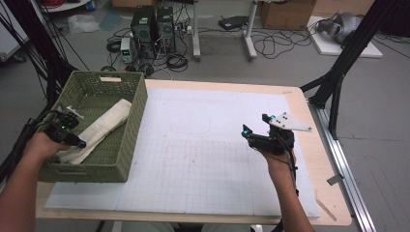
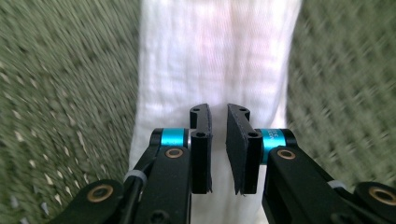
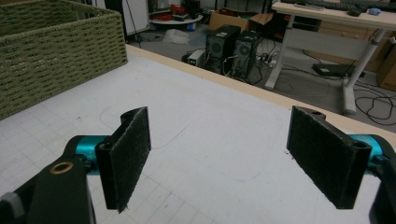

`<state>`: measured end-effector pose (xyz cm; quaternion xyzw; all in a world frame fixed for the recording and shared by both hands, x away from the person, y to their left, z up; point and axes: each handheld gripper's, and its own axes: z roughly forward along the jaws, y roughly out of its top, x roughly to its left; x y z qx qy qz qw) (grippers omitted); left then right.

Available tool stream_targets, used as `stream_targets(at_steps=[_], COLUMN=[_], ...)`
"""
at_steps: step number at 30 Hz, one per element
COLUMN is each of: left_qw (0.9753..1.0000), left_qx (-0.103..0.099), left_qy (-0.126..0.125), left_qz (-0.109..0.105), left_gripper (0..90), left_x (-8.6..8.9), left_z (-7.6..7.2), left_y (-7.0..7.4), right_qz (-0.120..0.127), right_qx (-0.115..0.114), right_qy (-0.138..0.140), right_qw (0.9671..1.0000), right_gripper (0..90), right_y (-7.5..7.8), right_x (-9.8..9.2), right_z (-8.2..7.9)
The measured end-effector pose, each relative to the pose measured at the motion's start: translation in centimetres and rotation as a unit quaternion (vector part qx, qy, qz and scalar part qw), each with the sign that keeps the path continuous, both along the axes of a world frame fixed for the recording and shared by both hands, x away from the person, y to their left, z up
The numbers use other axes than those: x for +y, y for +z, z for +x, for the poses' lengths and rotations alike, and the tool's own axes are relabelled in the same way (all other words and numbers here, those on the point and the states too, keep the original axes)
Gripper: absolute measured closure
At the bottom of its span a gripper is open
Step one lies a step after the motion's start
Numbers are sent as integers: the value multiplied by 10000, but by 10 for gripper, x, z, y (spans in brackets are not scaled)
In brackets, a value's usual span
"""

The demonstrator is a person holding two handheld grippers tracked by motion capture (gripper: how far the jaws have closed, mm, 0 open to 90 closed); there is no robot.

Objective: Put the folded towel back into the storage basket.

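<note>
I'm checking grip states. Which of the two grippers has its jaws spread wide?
The right gripper, over the white mat; the left gripper is nearly closed above the towel.

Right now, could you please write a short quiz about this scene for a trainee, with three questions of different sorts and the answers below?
1. True or false: the white towel lies on the grid mat.
2. Which gripper has its jaws wide apart? A) left gripper B) right gripper
3. Fill in: the left gripper hangs over the towel inside the green ____.

Key
1. False. The towel lies folded inside the basket, at the left end of the table.
2. B. The left gripper's jaws stand close together with a narrow gap, and nothing is between them.
3. basket
</note>
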<state>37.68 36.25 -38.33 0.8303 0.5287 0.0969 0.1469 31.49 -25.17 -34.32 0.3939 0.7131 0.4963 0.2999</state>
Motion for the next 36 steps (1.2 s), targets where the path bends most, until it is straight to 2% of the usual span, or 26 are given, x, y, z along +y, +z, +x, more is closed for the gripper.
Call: stream_targets(at_steps=[2, 4, 6, 8, 10, 11, 14, 18, 20, 21, 26, 28, 30, 32, 34, 36], left_qw=[9994, 9974, 9931, 9864, 9789, 9744, 9572, 9402, 9287, 9239, 9030, 8986, 8919, 8842, 8752, 8650], left_qx=[-222, -489, -800, -1140, -1509, -1697, -2253, -2781, -3065, -3185, -3727, -3816, -3942, -4098, -4256, -4423], left_qy=[46, 144, 331, 488, 575, 628, 736, 815, 855, 841, 879, 920, 936, 948, 966, 974], left_qz=[-243, -505, -791, -1081, -1255, -1337, -1664, -1790, -1906, -1948, -1950, -1960, -2008, -2032, -2085, -2159], left_gripper=[766, 729, 665, 610, 540, 500, 420, 323, 294, 283, 254, 255, 258, 262, 262, 262], left_x=[4, 7, 11, 14, 15, 15, 14, 9, 8, 7, 1, 1, 1, 1, 0, 0], left_z=[-2, -4, -6, -9, -13, -16, -24, -34, -39, -41, -52, -54, -57, -60, -64, -68], left_y=[5, 11, 17, 22, 27, 29, 34, 42, 46, 48, 52, 53, 53, 53, 54, 55], right_qz=[-13, -23, -46, -52, -45, -40, -33, -123, -132, -131, -154, -156, -170, -160, -150, -147], right_qx=[8, -15, -31, -39, -40, -47, -36, -42, -27, -35, -20, -11, -9, -24, -9, 9], right_qy=[3, 10, 16, 13, -7, -20, -51, -79, -86, -98, -117, -130, -139, -156, -163, -176], right_qw=[10000, 10000, 10000, 10000, 10000, 10000, 10000, 9999, 9999, 9999, 9998, 9998, 9998, 9997, 9998, 9997], right_gripper=[213, 214, 213, 213, 214, 213, 213, 213, 213, 213, 213, 213, 213, 213, 213, 213], right_y=[0, 1, 1, 2, 2, 2, 2, 2, 2, 2, 1, 0, 0, 0, 0, -1], right_x=[1, 2, 2, 2, 1, 1, -1, -3, -3, -4, -7, -7, -9, -10, -11, -11], right_z=[0, 0, 1, 0, -1, -1, -2, -3, -4, -4, -6, -7, -7, -8, -8, -9])
